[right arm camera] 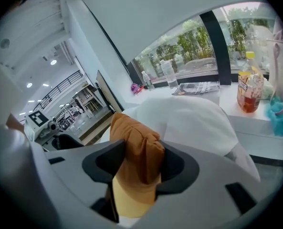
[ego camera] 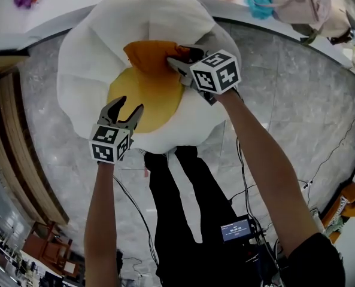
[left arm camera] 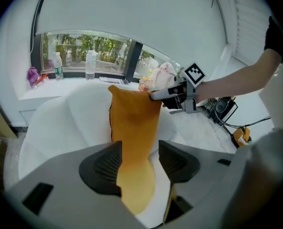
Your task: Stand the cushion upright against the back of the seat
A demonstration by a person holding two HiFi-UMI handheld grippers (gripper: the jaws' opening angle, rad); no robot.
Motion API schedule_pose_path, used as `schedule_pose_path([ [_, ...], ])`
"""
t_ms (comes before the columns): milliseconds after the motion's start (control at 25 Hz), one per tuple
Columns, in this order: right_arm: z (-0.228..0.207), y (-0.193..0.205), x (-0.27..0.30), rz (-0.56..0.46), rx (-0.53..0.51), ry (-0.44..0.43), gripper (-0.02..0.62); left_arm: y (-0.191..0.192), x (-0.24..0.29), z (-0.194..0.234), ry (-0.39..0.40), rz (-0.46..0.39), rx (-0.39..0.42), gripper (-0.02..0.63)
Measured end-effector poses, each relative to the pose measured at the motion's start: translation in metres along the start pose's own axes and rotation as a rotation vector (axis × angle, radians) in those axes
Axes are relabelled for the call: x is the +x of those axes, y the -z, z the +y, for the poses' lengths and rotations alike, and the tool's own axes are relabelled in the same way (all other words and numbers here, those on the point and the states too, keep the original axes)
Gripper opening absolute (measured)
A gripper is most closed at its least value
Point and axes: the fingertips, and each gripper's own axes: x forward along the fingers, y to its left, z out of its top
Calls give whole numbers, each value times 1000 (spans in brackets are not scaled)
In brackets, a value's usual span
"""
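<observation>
An orange cushion (ego camera: 150, 55) stands on the yellow centre (ego camera: 144, 100) of a white flower-shaped seat (ego camera: 87, 46), close to its back petals. My right gripper (ego camera: 180, 57) reaches in from the right and is shut on the cushion's upper corner. In the right gripper view the bunched orange fabric (right arm camera: 137, 147) fills the gap between both pads. My left gripper (ego camera: 128, 109) hovers open over the seat's front edge, holding nothing. In the left gripper view the cushion (left arm camera: 134, 123) rises beyond the open jaws, with the right gripper (left arm camera: 156, 95) at its top corner.
A white window ledge (ego camera: 75, 2) runs behind the seat with bottles (left arm camera: 90, 63), a drink bottle (right arm camera: 246, 87), a pink bag (ego camera: 303, 2) and small items. Grey marble floor (ego camera: 285, 100) surrounds the seat. Cables (ego camera: 243, 190) and the person's black-clad legs (ego camera: 183, 208) are below. A wooden bench (ego camera: 15, 136) lies left.
</observation>
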Motion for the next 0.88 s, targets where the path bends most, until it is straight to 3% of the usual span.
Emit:
schedule_pose_path([
  [360, -12, -4, -7, 18, 8, 122, 331, -2, -9, -13, 32, -44, -13, 253],
  [560, -20, -12, -19, -23, 3, 208, 362, -6, -16, -19, 39, -66, -9, 253],
  [880, 4, -21, -32, -45, -23, 182, 364, -11, -28, -26, 48, -85, -9, 253],
])
